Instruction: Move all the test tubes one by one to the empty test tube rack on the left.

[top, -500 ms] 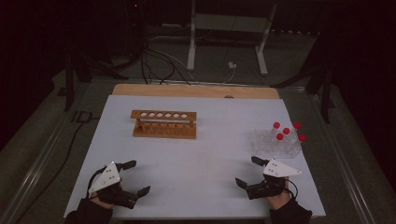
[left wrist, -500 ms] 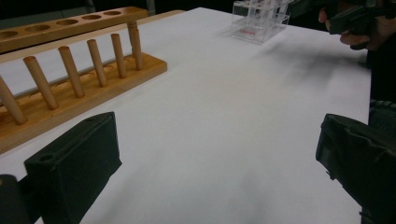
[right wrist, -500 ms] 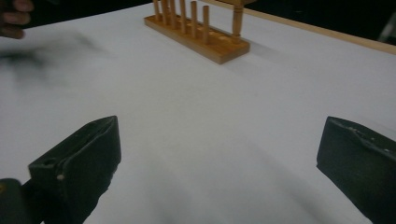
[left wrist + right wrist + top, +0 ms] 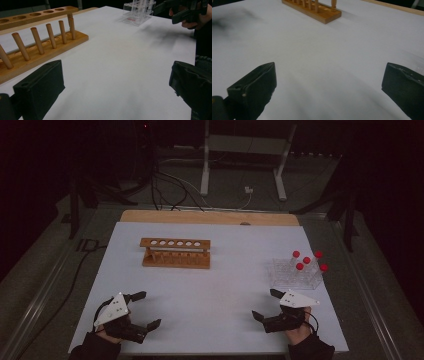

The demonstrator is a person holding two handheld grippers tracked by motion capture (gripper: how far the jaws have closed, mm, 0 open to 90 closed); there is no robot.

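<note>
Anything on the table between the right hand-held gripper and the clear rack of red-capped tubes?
Nothing visible. The right hand-held gripper, jaws open and empty, sits just in front of the clear rack with bare white table between them. The wooden rack stands well off to the left.

A lab-like recording space, dark all round. A white table (image 4: 220,285) carries a wooden test-tube rack (image 4: 175,253) at far left and a clear plastic rack (image 4: 295,275) of red-capped tubes (image 4: 299,266) at right. Beyond the far edge, cables (image 4: 170,185) trail over a grey floor beside a white metal stand (image 4: 245,150), with dark stands at both sides.
</note>
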